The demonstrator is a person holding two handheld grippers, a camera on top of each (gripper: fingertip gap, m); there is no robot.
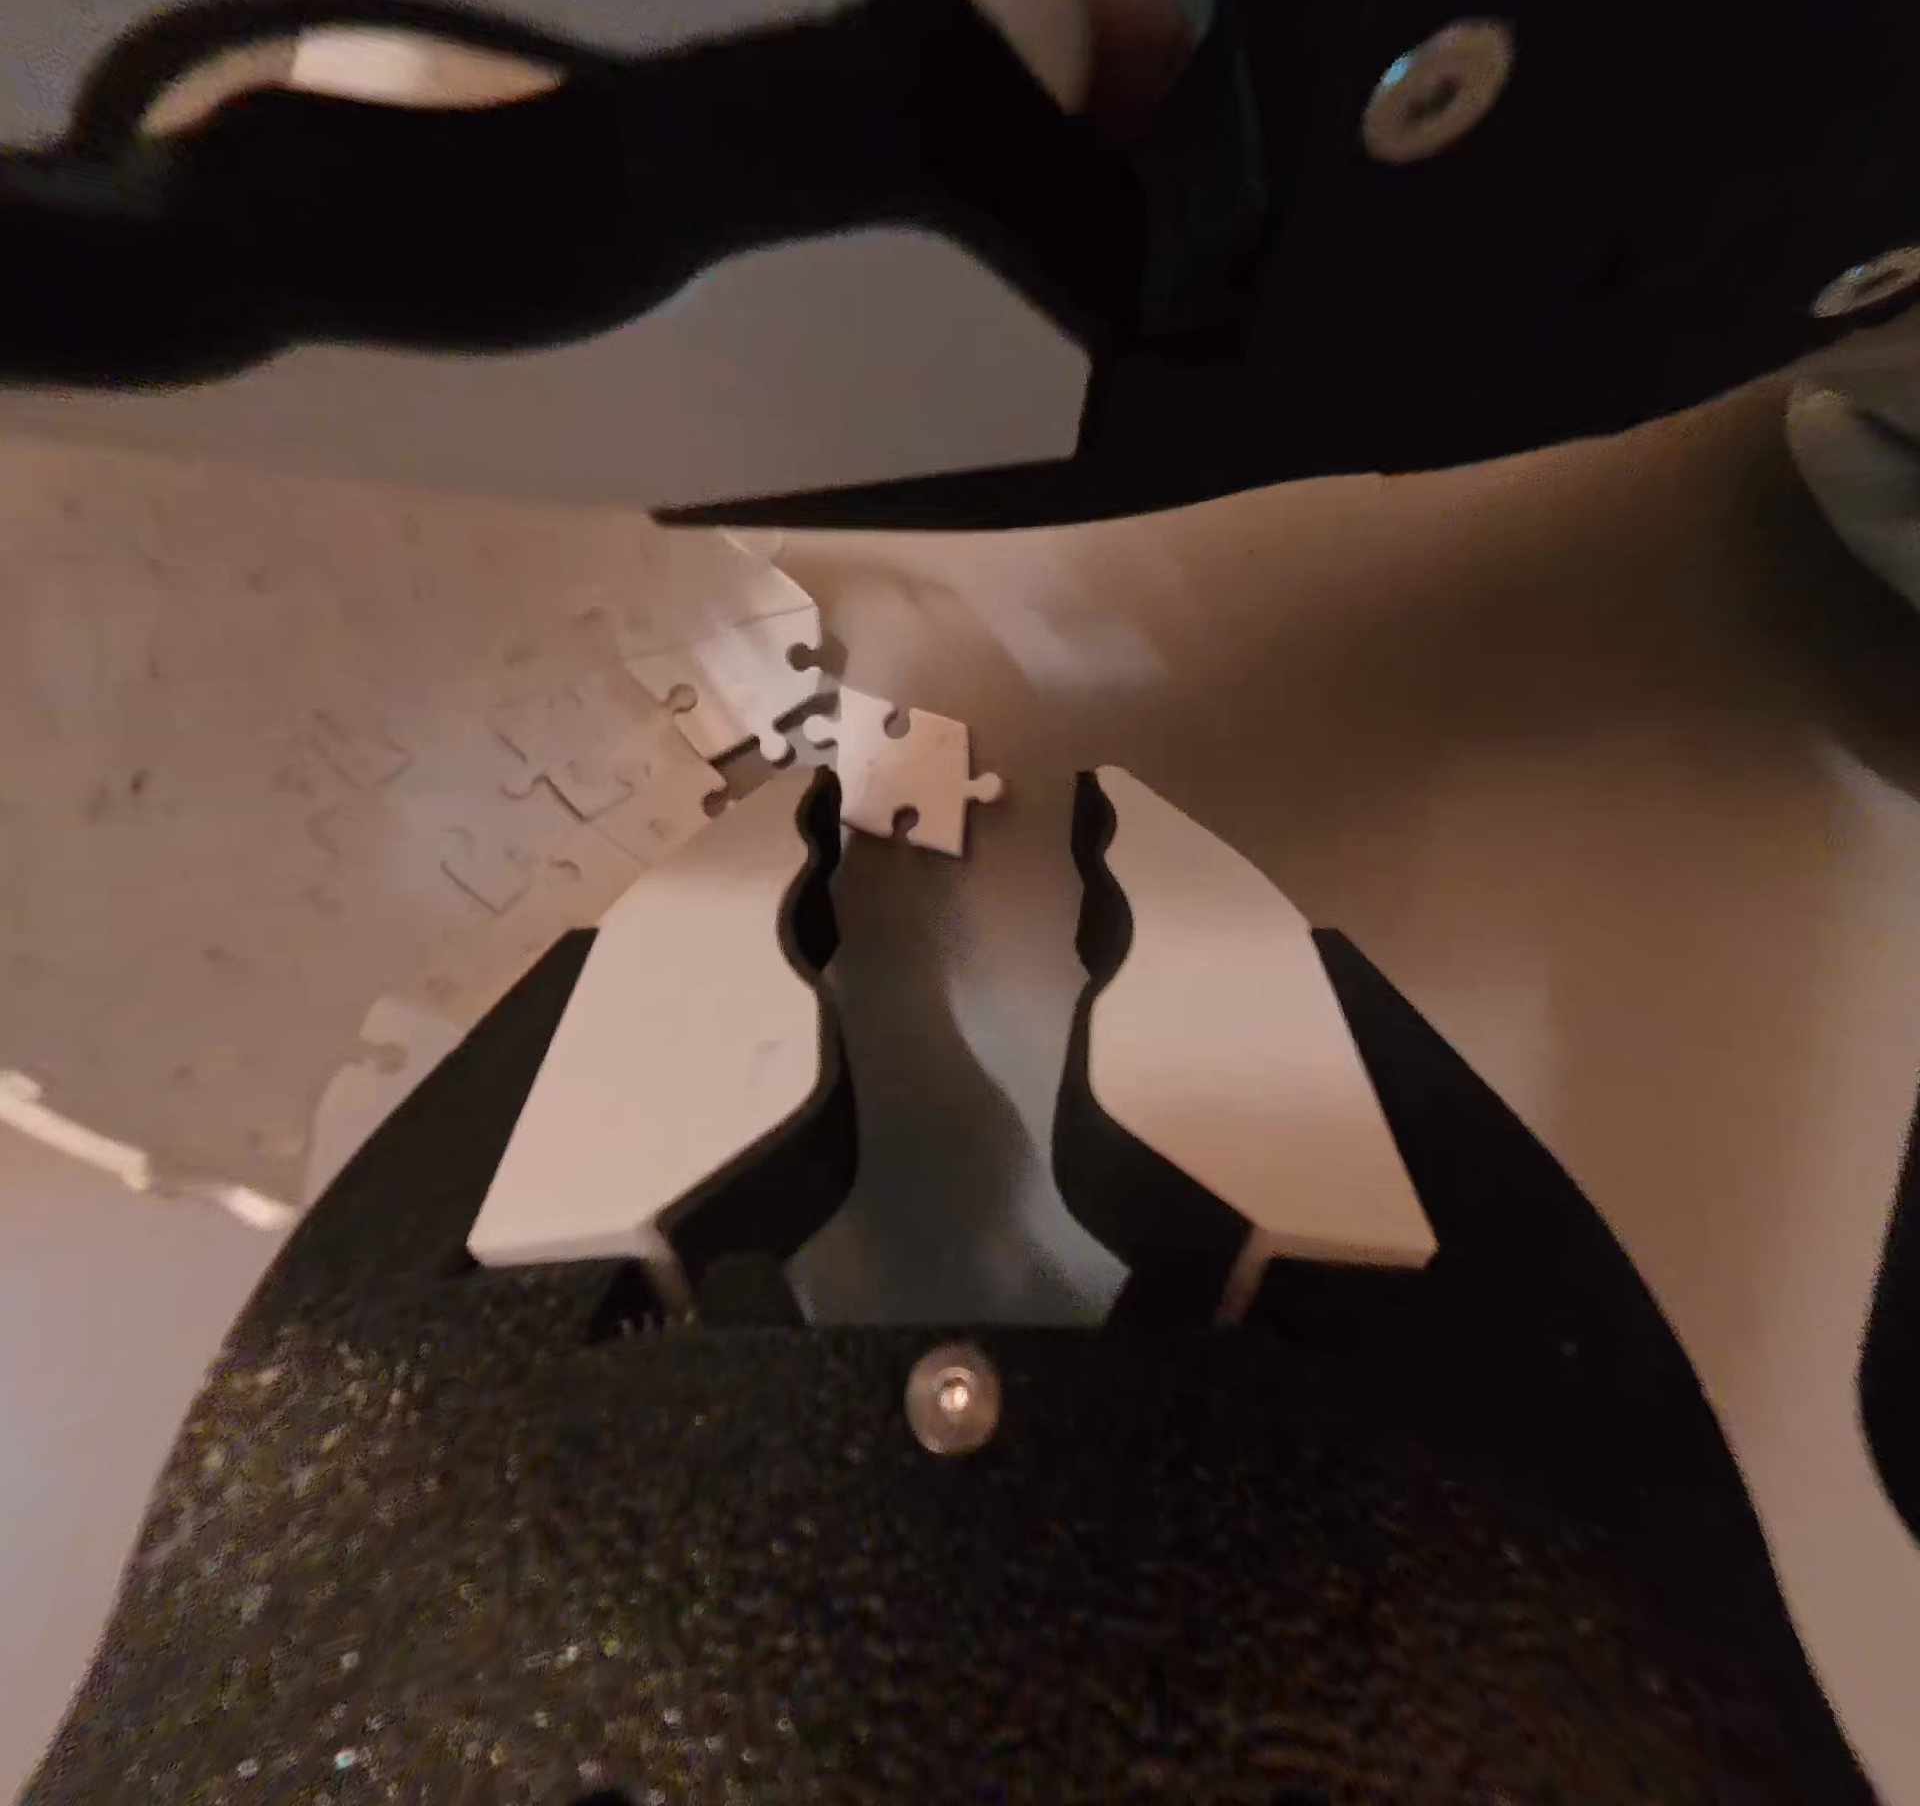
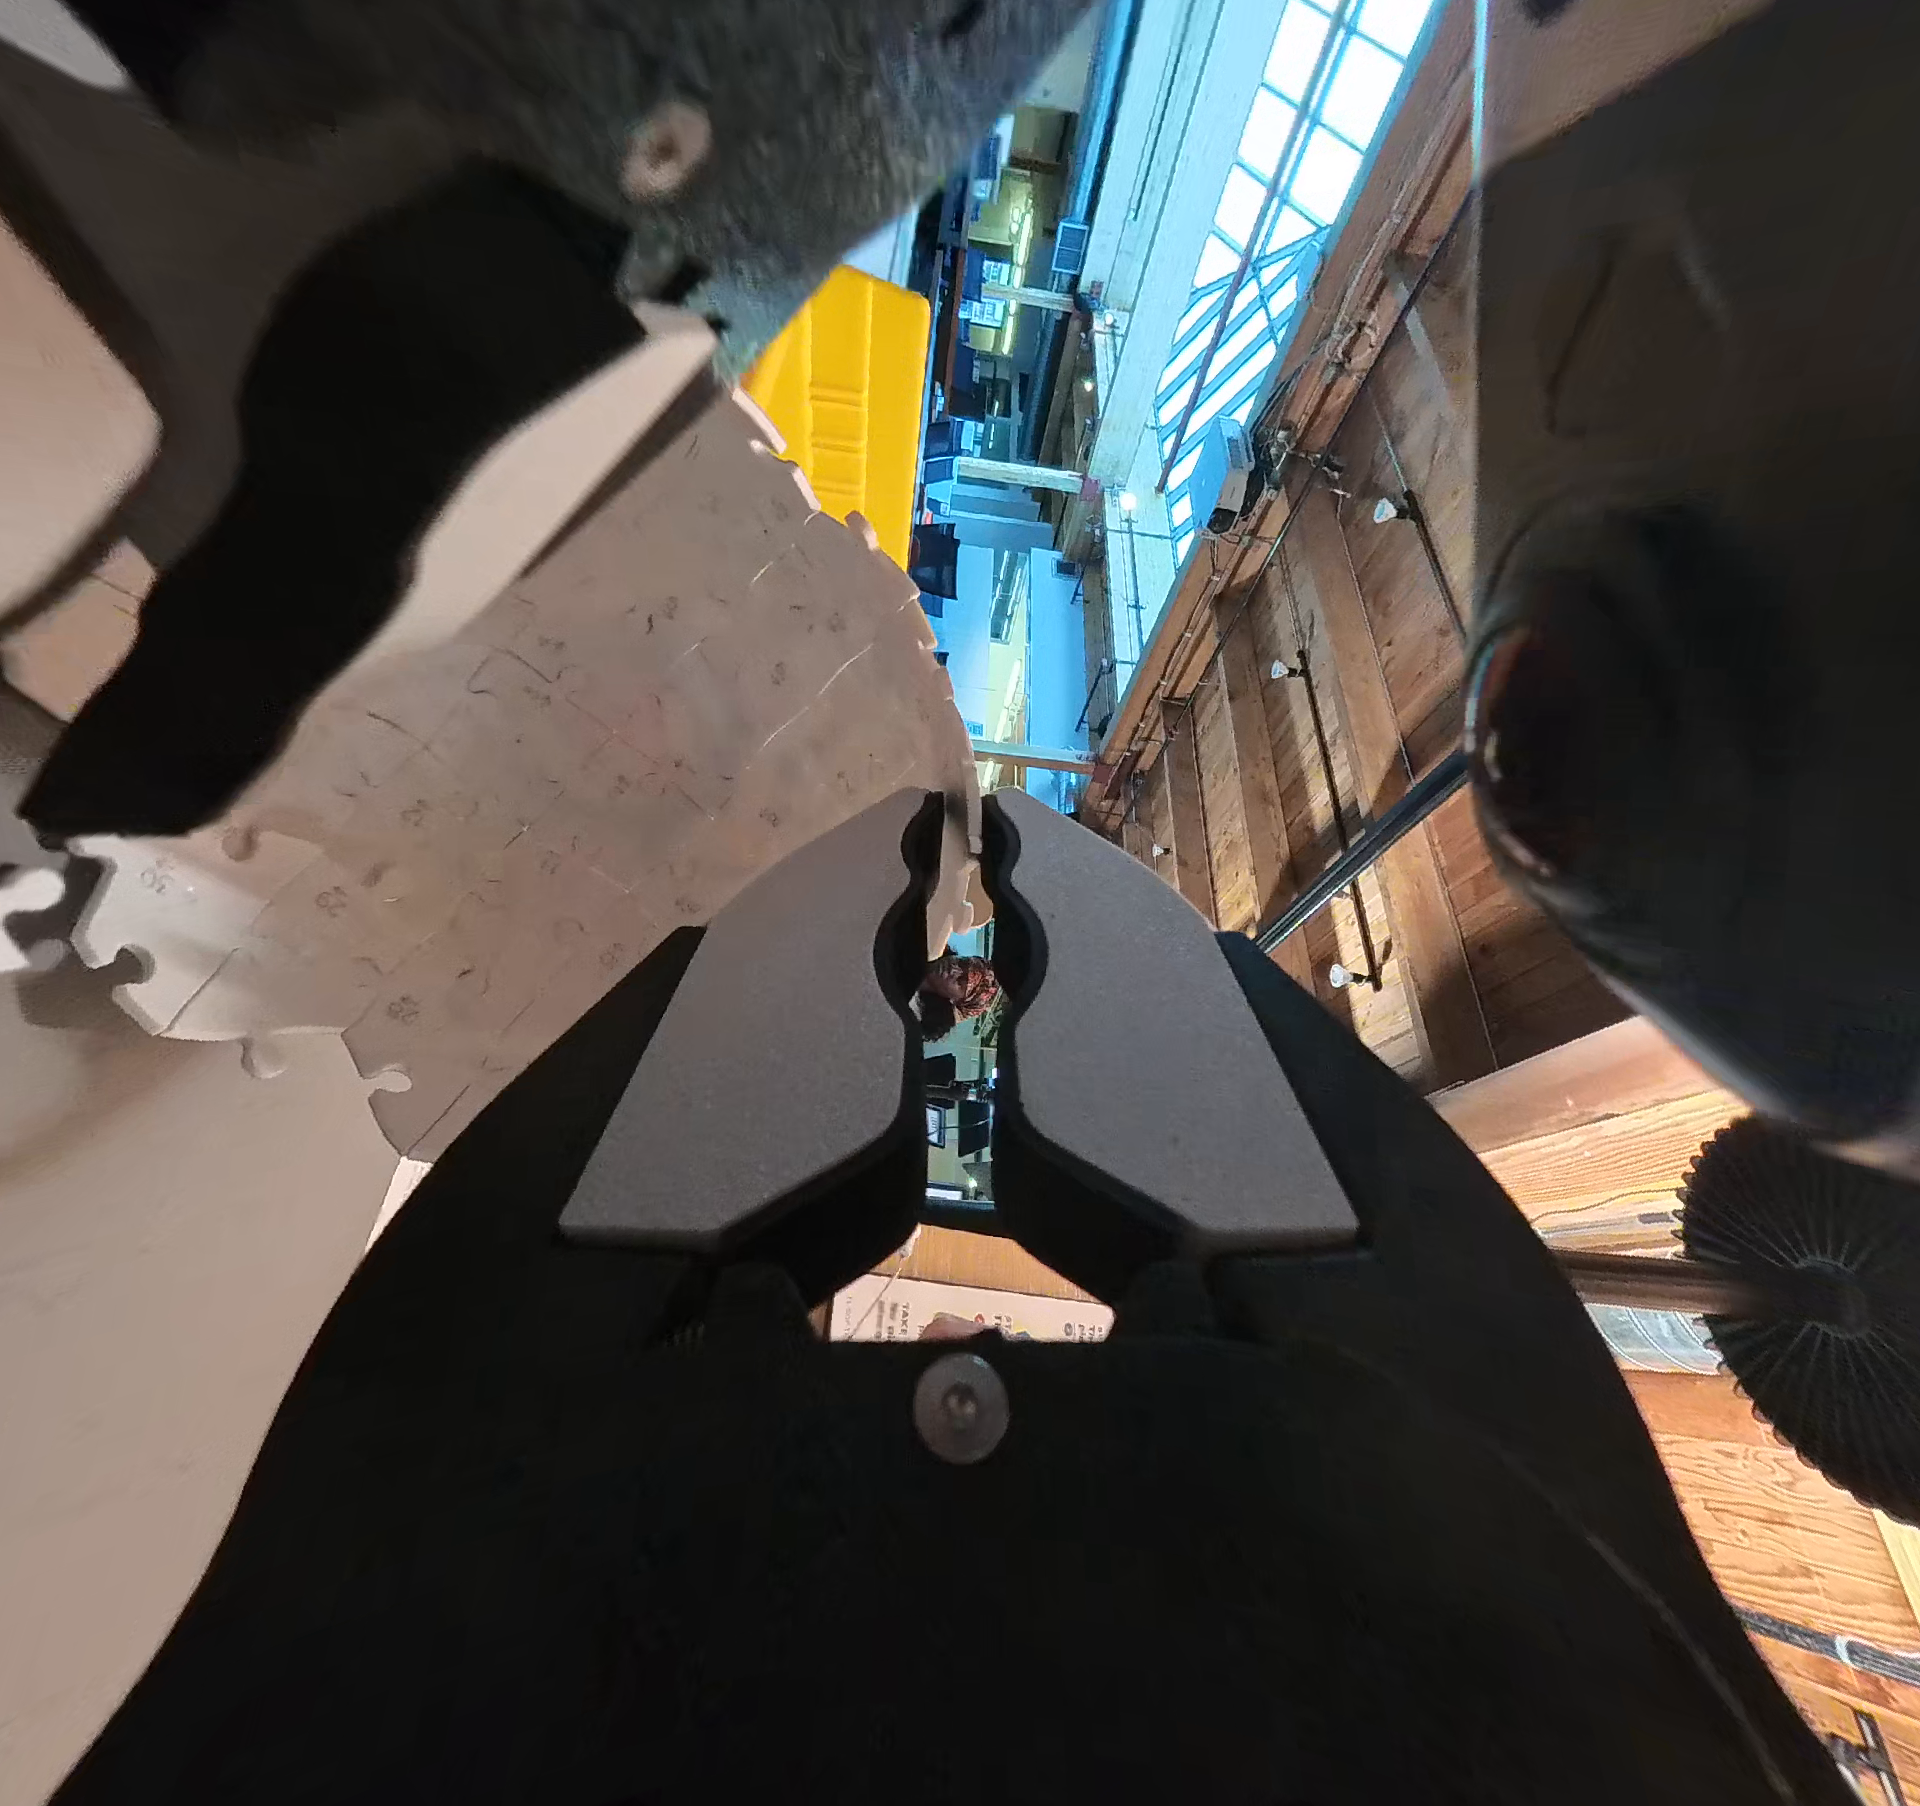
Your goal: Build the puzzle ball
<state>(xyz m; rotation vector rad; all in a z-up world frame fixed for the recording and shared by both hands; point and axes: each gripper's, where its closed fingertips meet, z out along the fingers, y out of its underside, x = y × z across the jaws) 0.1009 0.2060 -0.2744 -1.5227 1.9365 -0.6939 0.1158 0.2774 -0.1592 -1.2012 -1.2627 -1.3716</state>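
The partly built puzzle ball (image 1: pixel 312 717) is a curved white shell of joined pieces, with its inner face showing in the right wrist view (image 2: pixel 582 769). A single white puzzle piece (image 1: pixel 914 780) sits tilted at the shell's open edge, just past my left fingertips. My left gripper (image 1: pixel 956 800) is open and empty, its left finger touching or nearly touching that piece. My right gripper (image 2: pixel 961 852) is shut on the shell's rim. The right gripper's black body (image 1: pixel 1403 198) fills the top of the left wrist view. A left finger (image 2: pixel 312 509) shows over the shell.
A pale tabletop (image 1: pixel 1455 717) lies under the shell. Behind it are a yellow bin (image 2: pixel 842 395), a wooden wall (image 2: pixel 1299 769) and windows (image 2: pixel 1299 146). A black ribbed knob (image 2: pixel 1818 1309) sits at the right edge. The left gripper's tips are roughly 12 cm from the right gripper's.
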